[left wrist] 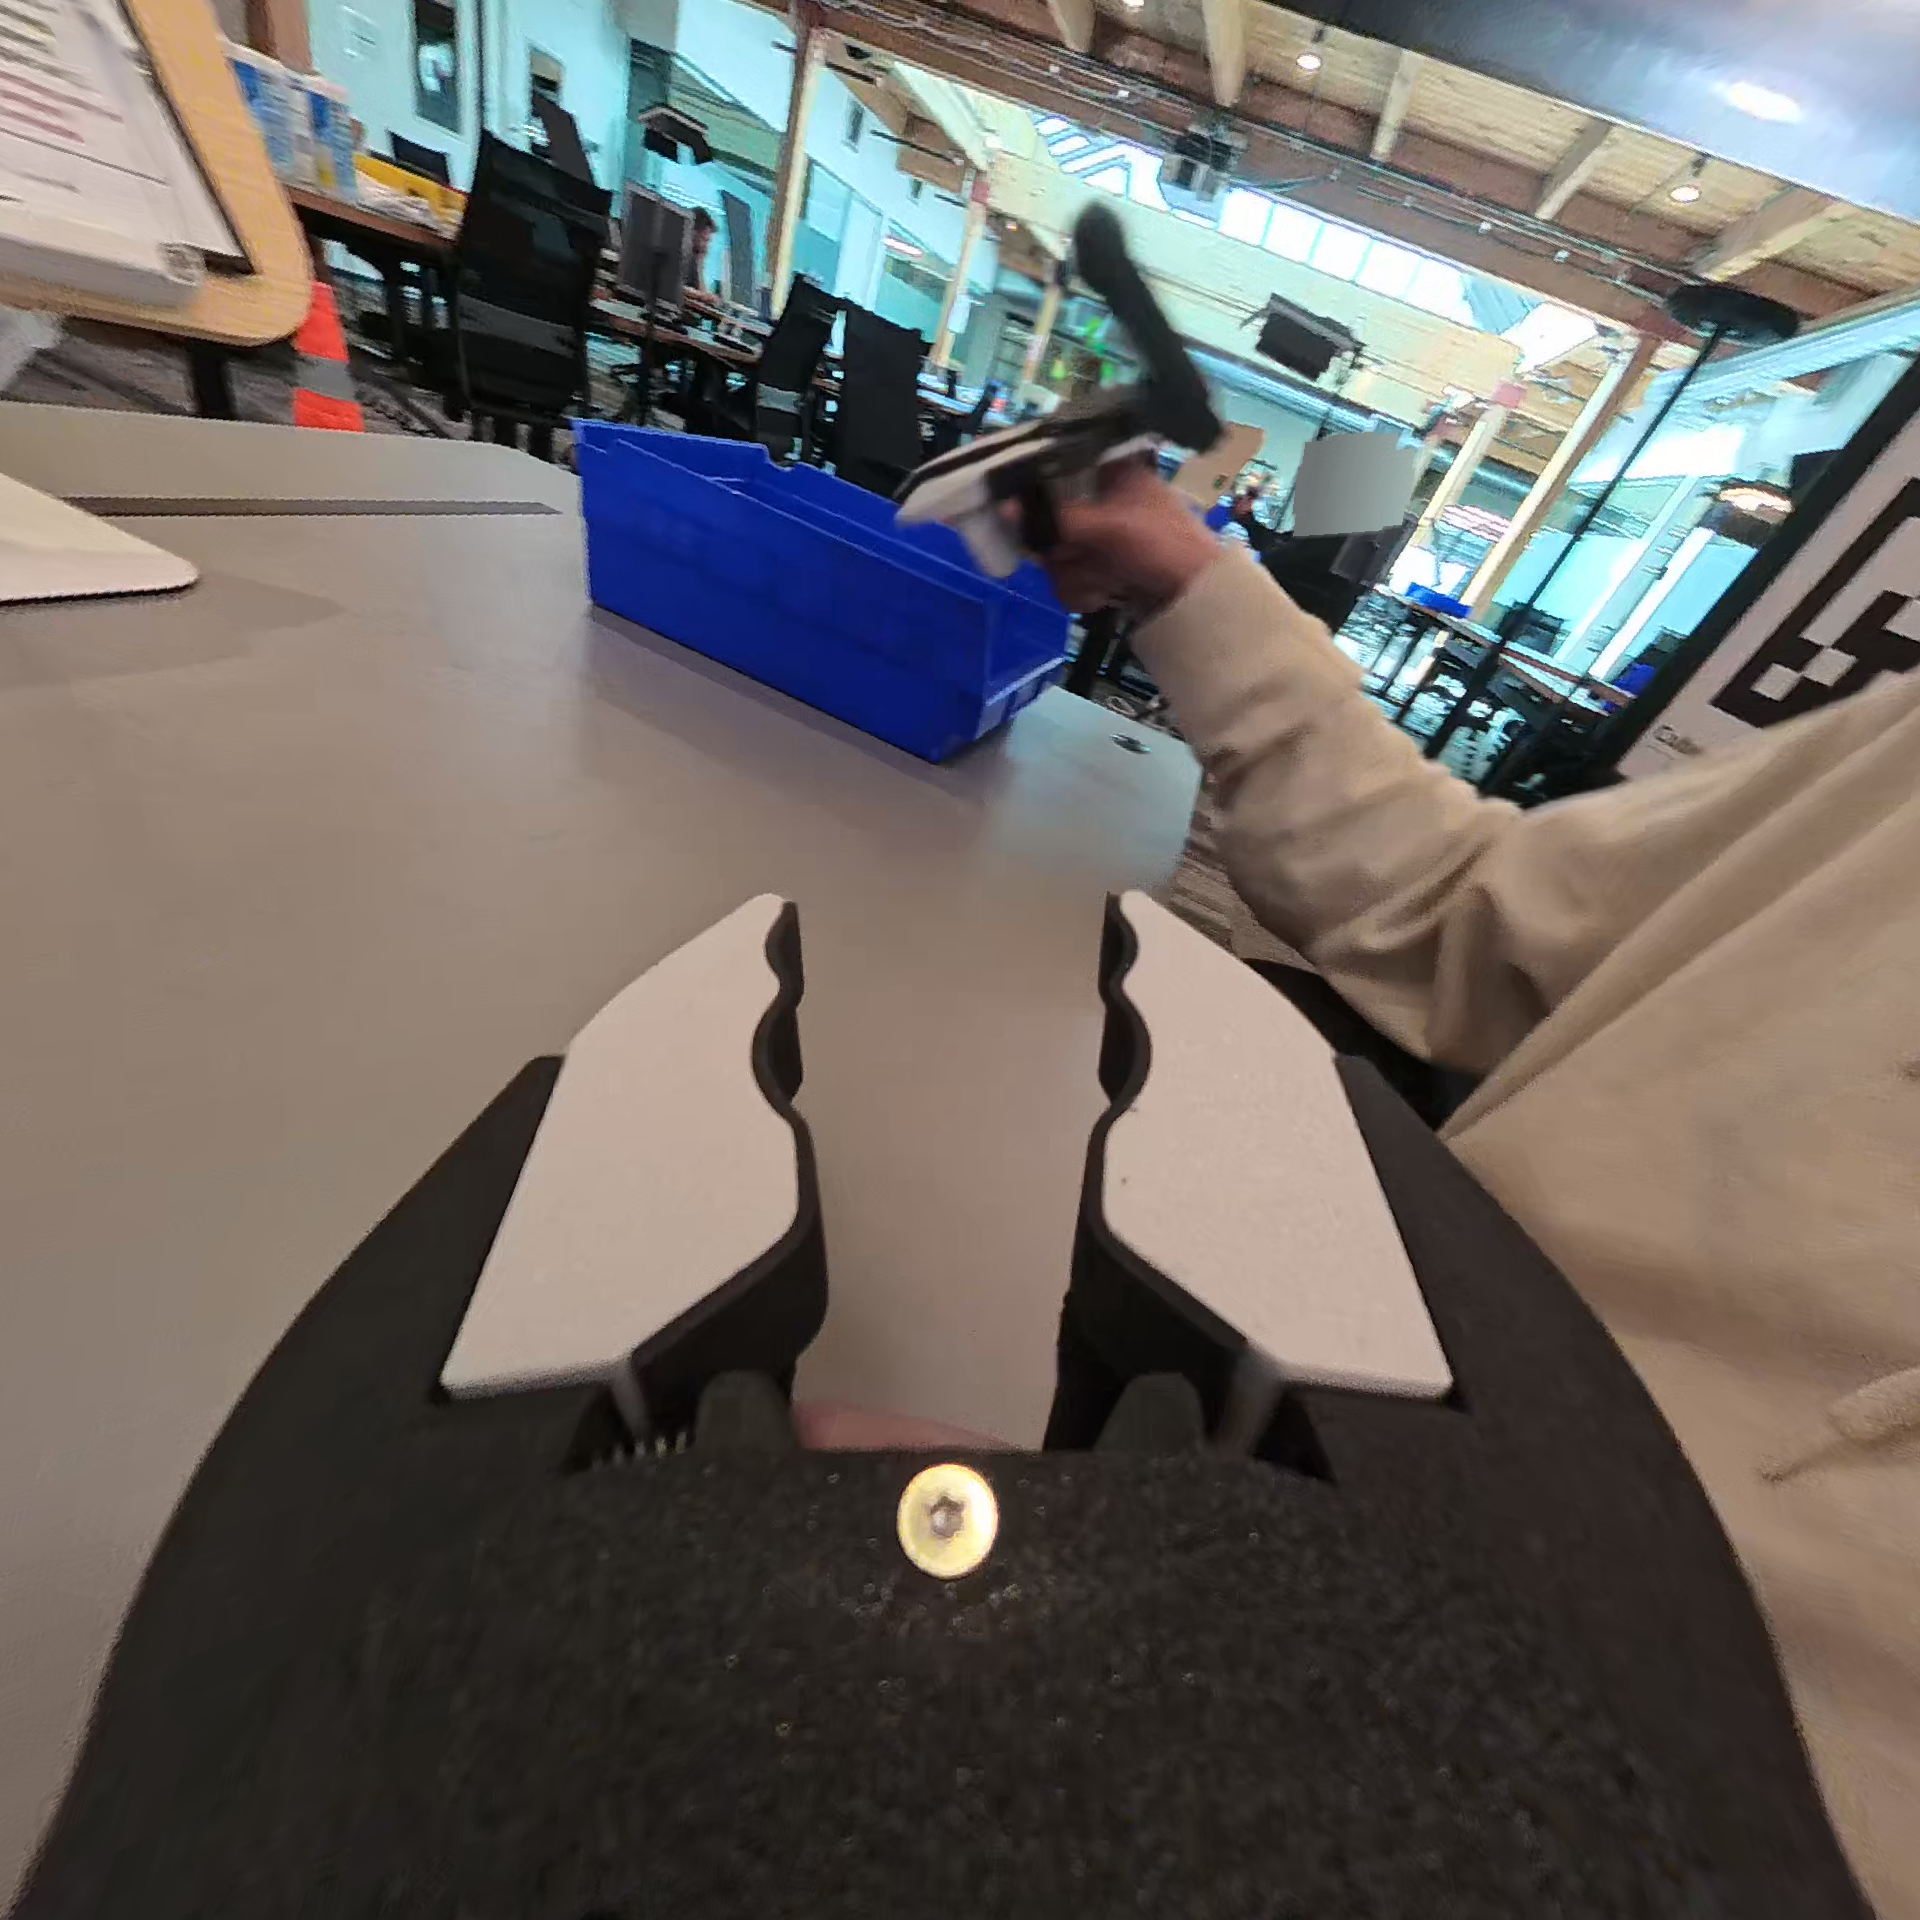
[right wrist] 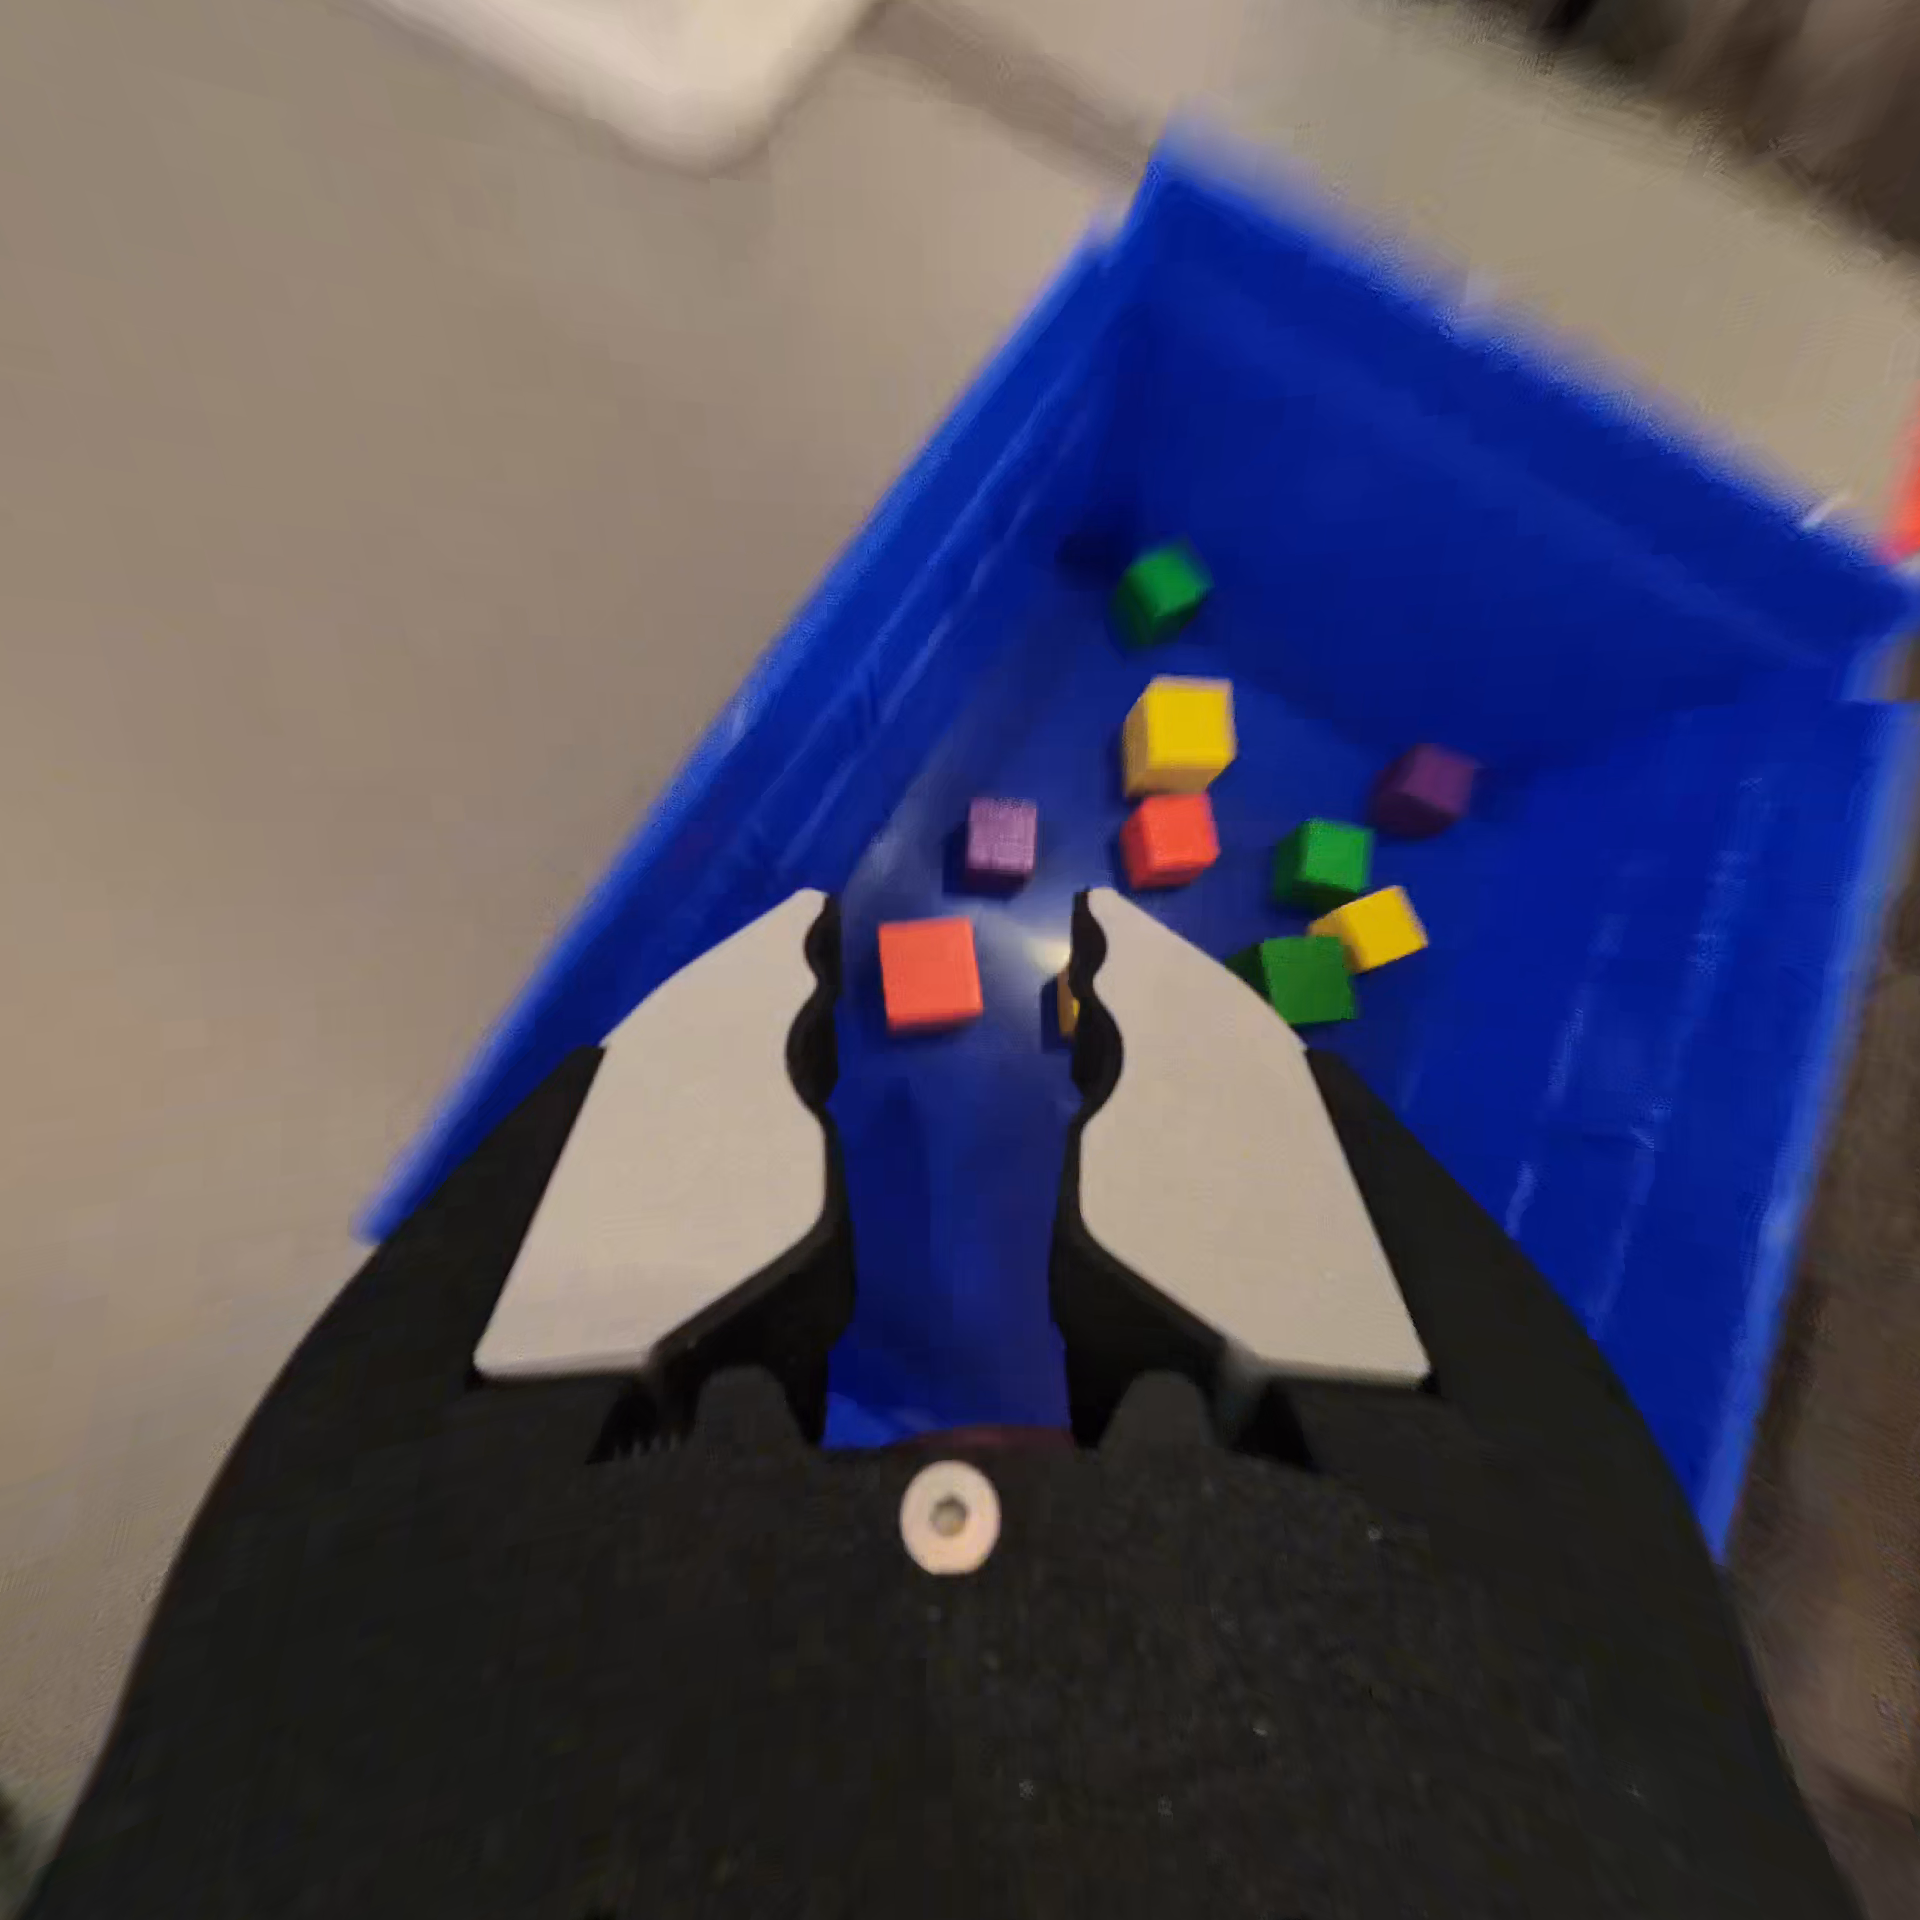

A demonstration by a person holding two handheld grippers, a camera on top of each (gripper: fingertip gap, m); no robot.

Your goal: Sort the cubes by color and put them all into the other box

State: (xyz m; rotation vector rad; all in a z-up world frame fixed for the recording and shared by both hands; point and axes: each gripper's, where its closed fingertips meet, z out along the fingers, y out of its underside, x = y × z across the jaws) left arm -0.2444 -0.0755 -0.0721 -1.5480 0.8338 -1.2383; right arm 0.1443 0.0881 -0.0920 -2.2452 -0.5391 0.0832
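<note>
Cubes: loose on the floor of the blue box; two orange, two purple, three green and two yellow show clearly, with a sliver of another yellow one behind the right finger.
Nearest cube: the orange cube lies just ahead of the fingertips, nearer the left finger.
Right hand-held gripper: poised over the box, jaws wide apart and empty.
Left hand-held gripper: low over the bare desk, jaws wide, holding nothing.
Other box: not in either view.
Risk, aim: the view is blurred, so a descent now could land a finger on the orange cube and knock it aside.
Risk, crowding: the green cube and yellow cube touch, so closing there may nip both.
</note>
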